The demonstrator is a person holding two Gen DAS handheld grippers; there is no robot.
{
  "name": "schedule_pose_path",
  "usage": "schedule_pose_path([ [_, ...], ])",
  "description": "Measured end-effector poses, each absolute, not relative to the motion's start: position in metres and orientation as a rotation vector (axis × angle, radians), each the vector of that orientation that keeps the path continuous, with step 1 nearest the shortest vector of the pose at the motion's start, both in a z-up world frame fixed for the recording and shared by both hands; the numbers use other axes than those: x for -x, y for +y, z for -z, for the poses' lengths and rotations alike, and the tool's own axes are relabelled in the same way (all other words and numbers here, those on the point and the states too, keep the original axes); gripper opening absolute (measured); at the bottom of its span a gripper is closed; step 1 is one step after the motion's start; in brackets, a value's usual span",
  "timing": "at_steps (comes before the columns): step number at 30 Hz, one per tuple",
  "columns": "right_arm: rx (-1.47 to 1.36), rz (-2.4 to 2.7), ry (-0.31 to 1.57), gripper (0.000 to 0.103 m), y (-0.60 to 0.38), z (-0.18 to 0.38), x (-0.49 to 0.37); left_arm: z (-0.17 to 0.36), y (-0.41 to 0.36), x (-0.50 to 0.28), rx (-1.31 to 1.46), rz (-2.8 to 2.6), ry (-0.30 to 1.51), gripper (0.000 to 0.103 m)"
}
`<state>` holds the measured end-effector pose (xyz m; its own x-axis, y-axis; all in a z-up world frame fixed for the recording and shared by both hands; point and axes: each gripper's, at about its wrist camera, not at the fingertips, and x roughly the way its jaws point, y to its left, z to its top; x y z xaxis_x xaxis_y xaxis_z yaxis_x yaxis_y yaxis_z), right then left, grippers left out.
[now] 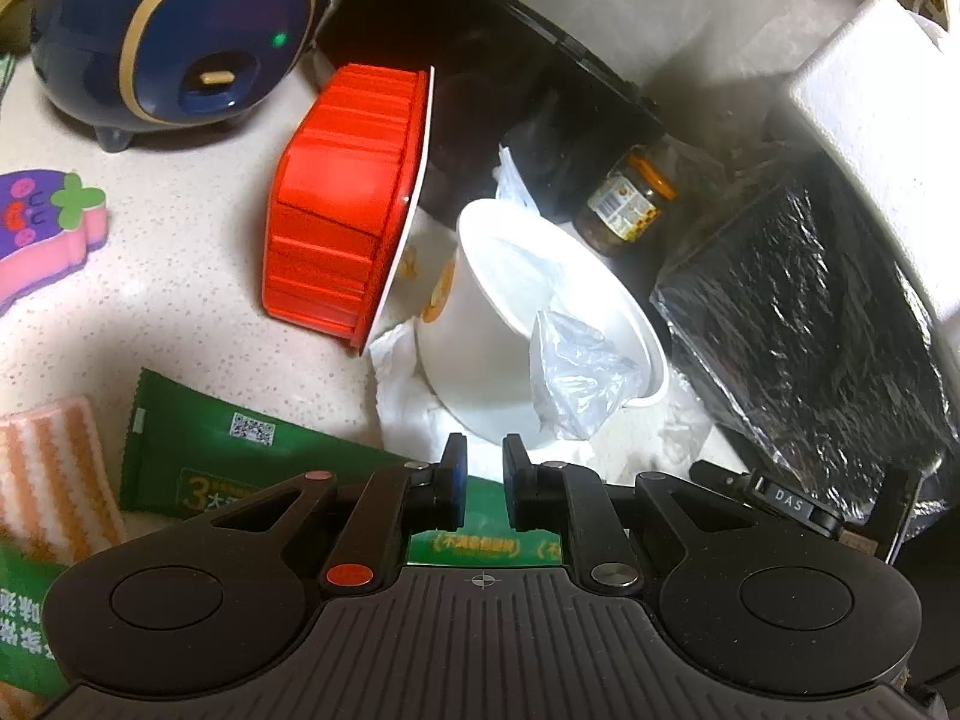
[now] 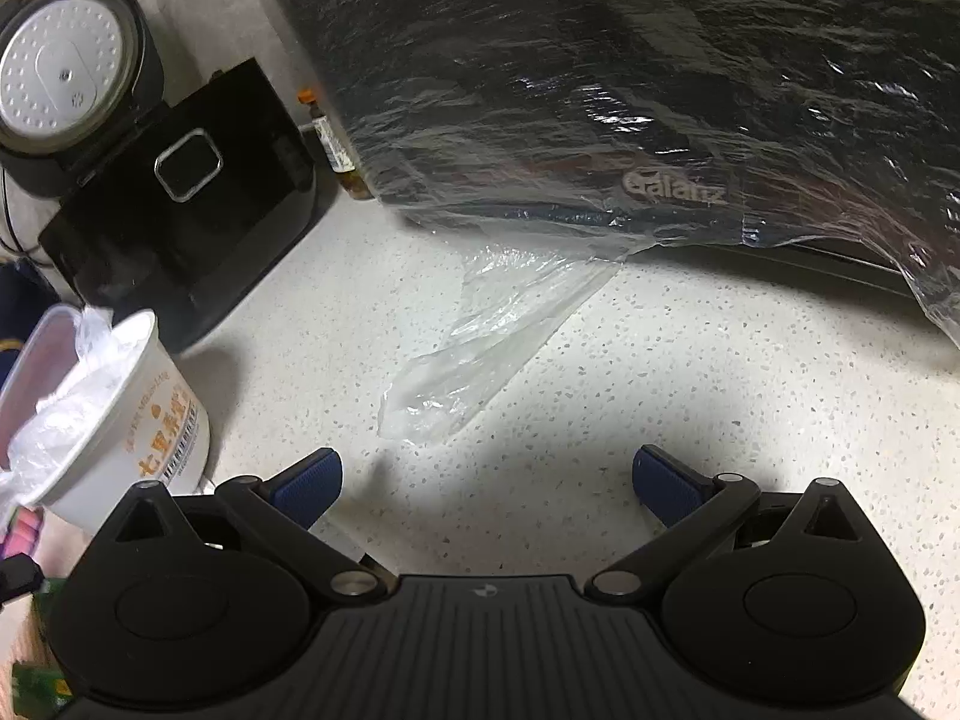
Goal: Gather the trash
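Note:
My left gripper [image 1: 485, 462] is shut, with only a narrow slit between its blue pads. It hovers over a green wrapper [image 1: 228, 450] and crumpled white tissue [image 1: 408, 396]; I cannot tell whether the wrapper is pinched. Just ahead a white paper bowl [image 1: 498, 312] leans over with a clear plastic bag [image 1: 576, 378] in it. A red tub [image 1: 342, 204] lies on its side against the bowl. My right gripper [image 2: 489, 480] stands wide open above the speckled counter [image 2: 690, 396], a little short of a flat piece of clear plastic film [image 2: 480, 348]. The white bowl [image 2: 120, 420] is at the right view's left edge.
A film-wrapped black microwave [image 2: 600, 90] fills the back right. A black rice cooker [image 2: 168, 204] with its lid up stands at the back left, a small jar [image 1: 630, 204] beside it. A blue appliance [image 1: 168, 30], a purple sponge [image 1: 36, 228] and a striped cloth [image 1: 48, 480] lie to the left.

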<state>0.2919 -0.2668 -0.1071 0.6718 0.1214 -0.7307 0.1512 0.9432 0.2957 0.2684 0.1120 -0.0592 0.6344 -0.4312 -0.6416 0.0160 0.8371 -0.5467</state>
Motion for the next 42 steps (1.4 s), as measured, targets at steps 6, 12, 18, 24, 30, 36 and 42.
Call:
schedule_pose_path([
  [6,-0.254,-0.046,0.796,0.094,-0.241,0.075,-0.292,0.058,0.125,-0.26,0.55,0.254,0.84,0.015],
  [12,-0.001,-0.19,0.647,0.094,-0.167,0.008,-0.294,0.05,0.138,-0.249,0.537,0.248,0.805,0.015],
  [18,0.023,-0.36,0.816,0.092,-0.097,-0.003,-0.357,0.048,0.15,-0.243,0.559,0.269,0.762,0.015],
  [24,0.082,-0.337,1.069,0.072,-0.042,0.051,-0.424,0.055,0.164,-0.241,0.607,0.285,0.744,0.015],
  [30,0.217,-0.36,1.044,0.014,-0.029,0.048,-0.421,0.059,0.164,-0.255,0.642,0.309,0.758,0.015],
  [36,-0.01,-0.33,0.754,0.012,-0.11,-0.049,-0.384,0.054,0.144,-0.279,0.654,0.337,0.764,0.015],
  [42,0.091,-0.104,0.602,0.015,-0.17,-0.059,-0.355,0.05,0.125,-0.308,0.687,0.271,0.762,0.016],
])
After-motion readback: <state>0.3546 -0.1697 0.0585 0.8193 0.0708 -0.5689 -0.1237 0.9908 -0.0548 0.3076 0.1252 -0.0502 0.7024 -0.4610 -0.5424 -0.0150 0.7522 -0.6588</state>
